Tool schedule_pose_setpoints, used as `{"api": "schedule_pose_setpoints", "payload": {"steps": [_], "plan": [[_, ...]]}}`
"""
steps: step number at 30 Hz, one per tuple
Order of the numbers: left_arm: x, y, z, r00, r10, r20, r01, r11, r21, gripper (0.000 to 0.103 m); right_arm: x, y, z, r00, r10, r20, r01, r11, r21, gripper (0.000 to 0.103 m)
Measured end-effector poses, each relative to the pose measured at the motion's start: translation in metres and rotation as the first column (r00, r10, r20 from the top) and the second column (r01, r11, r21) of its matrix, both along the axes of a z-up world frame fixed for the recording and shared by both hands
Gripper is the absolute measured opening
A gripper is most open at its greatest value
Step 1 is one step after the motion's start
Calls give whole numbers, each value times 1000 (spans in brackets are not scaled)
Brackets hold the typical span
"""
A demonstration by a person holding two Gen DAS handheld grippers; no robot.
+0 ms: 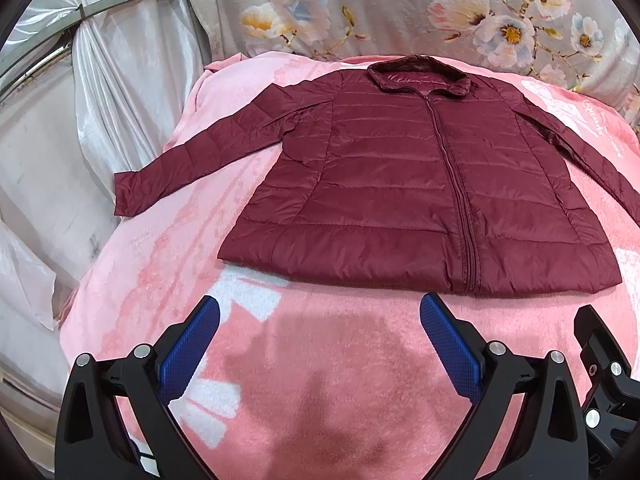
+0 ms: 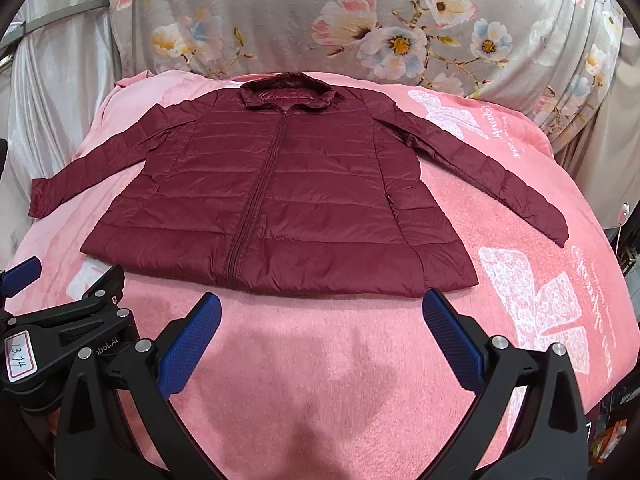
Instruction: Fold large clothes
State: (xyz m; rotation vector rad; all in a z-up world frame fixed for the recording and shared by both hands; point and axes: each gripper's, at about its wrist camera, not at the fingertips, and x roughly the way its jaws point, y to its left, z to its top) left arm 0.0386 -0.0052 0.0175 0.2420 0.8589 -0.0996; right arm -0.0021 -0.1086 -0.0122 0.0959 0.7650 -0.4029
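Bright, even overhead light; soft shadows below; sharp focus; fisheye-bent, dark-vignetted edges

Counted on inspection: one maroon jacket (image 2: 280,200) (two sleeves spread), one pink blanket (image 2: 320,380), one floral cloth (image 2: 280,20) at upper frame, two grippers — left gripper (image 1: 320,320), right gripper (image 2: 322,320).

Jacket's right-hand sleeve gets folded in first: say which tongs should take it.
Right tongs, probably. They hang open before the hem nearer that sleeve; the left tongs sit farther toward the other sleeve.
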Motion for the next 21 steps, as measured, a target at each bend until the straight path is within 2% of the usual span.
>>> {"api": "schedule_pose_setpoints", "payload": {"steps": [21], "plan": [[15,-7,2,1000,9,-6,-9,1000,-9,97,12,-8,5,1000,-9,-4,9,1000,20,98]]}}
